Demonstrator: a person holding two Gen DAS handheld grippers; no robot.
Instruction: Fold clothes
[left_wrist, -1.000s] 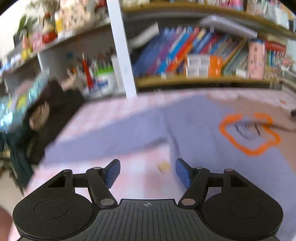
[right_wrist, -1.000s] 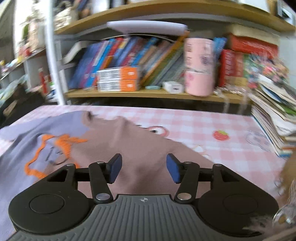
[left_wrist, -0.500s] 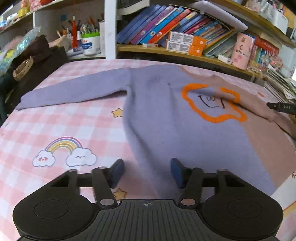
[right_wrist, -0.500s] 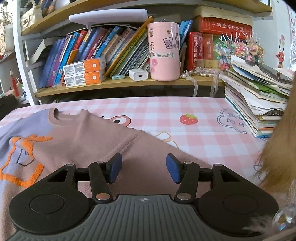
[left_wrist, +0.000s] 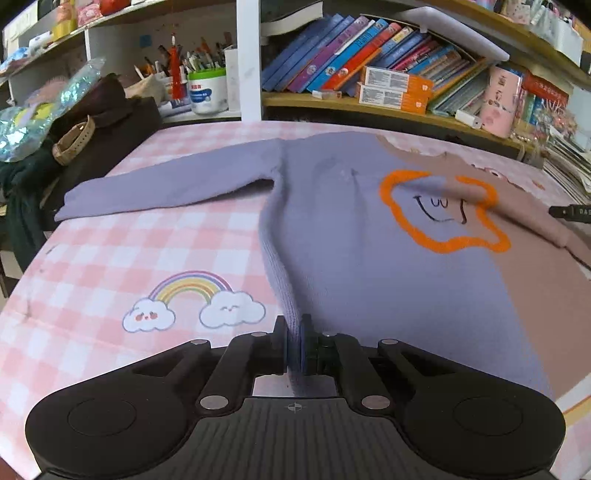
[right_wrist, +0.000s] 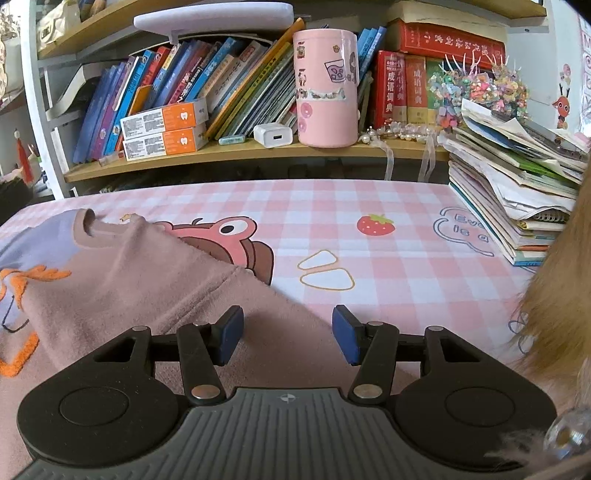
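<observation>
A purple and dusty-pink sweater (left_wrist: 354, 236) with an orange flower outline lies spread on the pink checked tablecloth (left_wrist: 110, 258). Its purple sleeve (left_wrist: 166, 184) stretches out to the left. My left gripper (left_wrist: 294, 347) is shut on the sweater's near left side edge, pinching a ridge of purple knit. In the right wrist view the pink half of the sweater (right_wrist: 129, 291) lies with its collar at the far left. My right gripper (right_wrist: 288, 334) is open and empty, low over the pink sleeve, whose edge runs between the fingers.
Shelves of books (right_wrist: 184, 96) run along the table's far edge, with a pink cup (right_wrist: 327, 85). A stack of booklets (right_wrist: 517, 206) stands at the right. A dark bag (left_wrist: 88, 129) sits off the table's left corner. A pen pot (left_wrist: 207, 92) stands behind it.
My left gripper has closed on the sweater's left side edge, where half a second ago it was open just above it. My right gripper has stayed open and barely moved.
</observation>
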